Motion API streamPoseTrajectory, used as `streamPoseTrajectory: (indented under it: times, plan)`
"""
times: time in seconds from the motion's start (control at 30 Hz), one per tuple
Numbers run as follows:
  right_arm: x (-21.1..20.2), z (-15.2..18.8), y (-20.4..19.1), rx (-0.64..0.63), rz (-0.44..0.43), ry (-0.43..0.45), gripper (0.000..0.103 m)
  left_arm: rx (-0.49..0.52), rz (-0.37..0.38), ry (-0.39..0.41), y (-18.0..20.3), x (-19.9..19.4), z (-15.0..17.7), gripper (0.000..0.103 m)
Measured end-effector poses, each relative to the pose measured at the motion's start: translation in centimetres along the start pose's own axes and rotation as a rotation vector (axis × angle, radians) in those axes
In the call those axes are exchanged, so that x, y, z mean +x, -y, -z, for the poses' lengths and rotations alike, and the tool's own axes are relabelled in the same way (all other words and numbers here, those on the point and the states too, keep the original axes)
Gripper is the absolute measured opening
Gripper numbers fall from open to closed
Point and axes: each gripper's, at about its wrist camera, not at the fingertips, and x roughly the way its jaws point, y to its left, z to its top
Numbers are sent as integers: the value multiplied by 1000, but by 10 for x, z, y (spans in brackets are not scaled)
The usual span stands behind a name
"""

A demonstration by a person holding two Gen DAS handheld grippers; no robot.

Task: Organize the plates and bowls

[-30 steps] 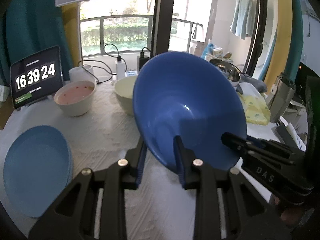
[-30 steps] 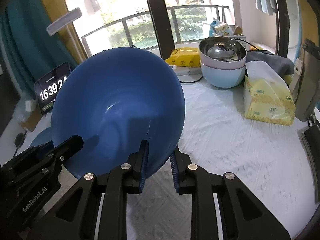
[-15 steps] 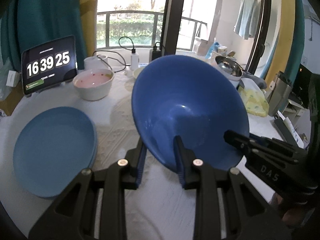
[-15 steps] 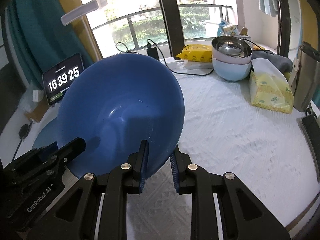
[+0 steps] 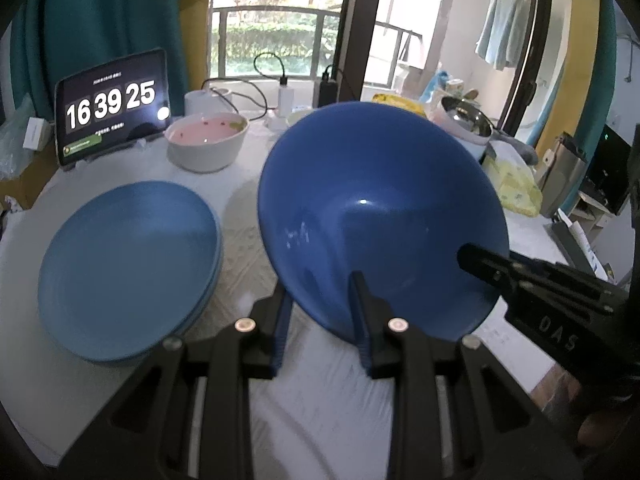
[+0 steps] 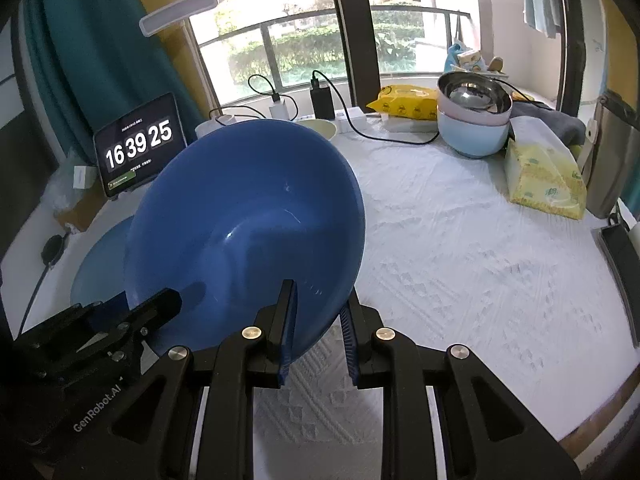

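Daylight is pouring through a balcony window behind a worktop (image 6: pixel 460 264) covered in white textured cloth. Largest of the task's things, the deep blue bowl (image 5: pixel 380 220) is hanging tilted above the cloth, near the middle, with its open side facing both cameras. It is looking rigid and glossy, probably ceramic or melamine, so likely slippery at the pads and apt to chip if dropped; a two-point hold on the thin rim seems the sensible purchase. That is what is showing: the left claw (image 5: pixel 320 320) is pinching the near rim, one finger inside the bowl and one outside, and the right claw (image 6: pixel 316 320) is pinching the rim further right in the same way. To the left, a stack of pale blue plates (image 5: pixel 128 264) is lying flat on the cloth, a plausible nesting place. At far right, a steel bowl is sitting in stacked pastel bowls (image 6: pixel 474 120), beside a yellow tissue pack (image 6: pixel 544 180). A pink-lined bowl (image 5: pixel 206 146) is standing far left. Legible writing: the tablet clock (image 5: pixel 112 106) is reading 16 39 25; the left claw's body is showing "GenRobot.AI", the right one's "DAS".
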Motion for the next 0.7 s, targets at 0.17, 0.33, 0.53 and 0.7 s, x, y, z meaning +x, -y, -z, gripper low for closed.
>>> streamPoseTrajectory:
  times: [0.17, 0.33, 0.53, 0.7]
  plan:
    - [1, 1, -1, 15, 10, -15, 23, -19, 12, -26, -4, 2, 1, 32]
    - [5, -1, 3, 35, 9, -35, 23, -36, 9, -40, -8, 3, 1, 34]
    - [8, -8, 2, 25, 19, -29, 30, -32, 8, -26, -11, 2, -1, 37]
    - [9, -15, 1, 16, 36, -11, 32, -10, 7, -19, -12, 5, -5, 37]
